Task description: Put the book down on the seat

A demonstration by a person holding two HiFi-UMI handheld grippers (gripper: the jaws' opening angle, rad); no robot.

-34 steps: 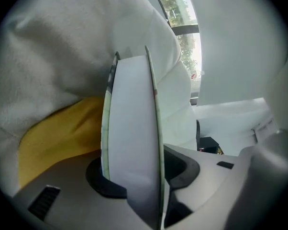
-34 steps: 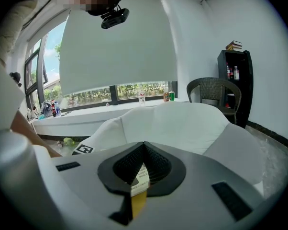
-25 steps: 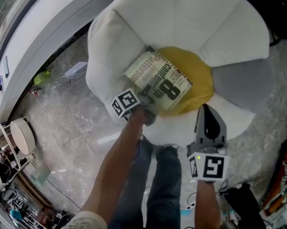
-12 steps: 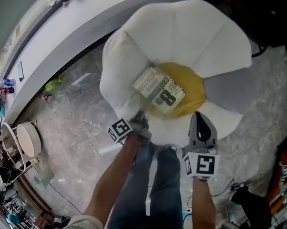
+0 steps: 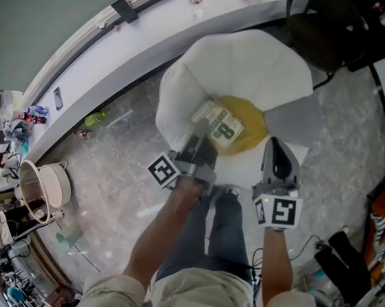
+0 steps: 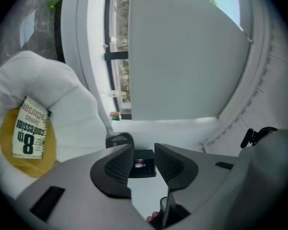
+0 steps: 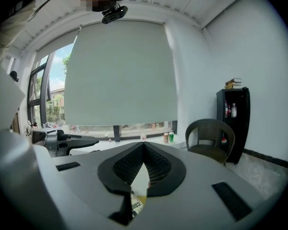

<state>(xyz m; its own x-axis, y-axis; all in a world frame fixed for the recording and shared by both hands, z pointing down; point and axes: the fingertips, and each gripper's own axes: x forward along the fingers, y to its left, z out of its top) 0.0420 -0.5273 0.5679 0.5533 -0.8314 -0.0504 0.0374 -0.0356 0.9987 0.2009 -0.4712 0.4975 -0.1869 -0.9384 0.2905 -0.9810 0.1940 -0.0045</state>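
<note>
1. The book [image 5: 219, 128] is being carried by the seat [image 5: 243, 62], flat on its yellow middle, toward the left edge.
2. The left gripper [image 5: 199, 142] is being held clear of the book, its narrowly parted jaws having just been closing on nothing.
3. The right gripper [image 5: 275, 151] is being held closed and empty.

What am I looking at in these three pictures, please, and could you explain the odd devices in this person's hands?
A person holds a two-jaw gripper in each hand; there is no robot arm. The top-down picture comes from a camera on the person's head; the other two come from cameras riding on each gripper, looking along its jaws. Below stands a white flower-shaped seat, and the book lies on its yellow centre, held by nothing. The left gripper has its jaws apart; they have just been closing, with nothing between them. The right gripper has its jaws together, empty.
</note>
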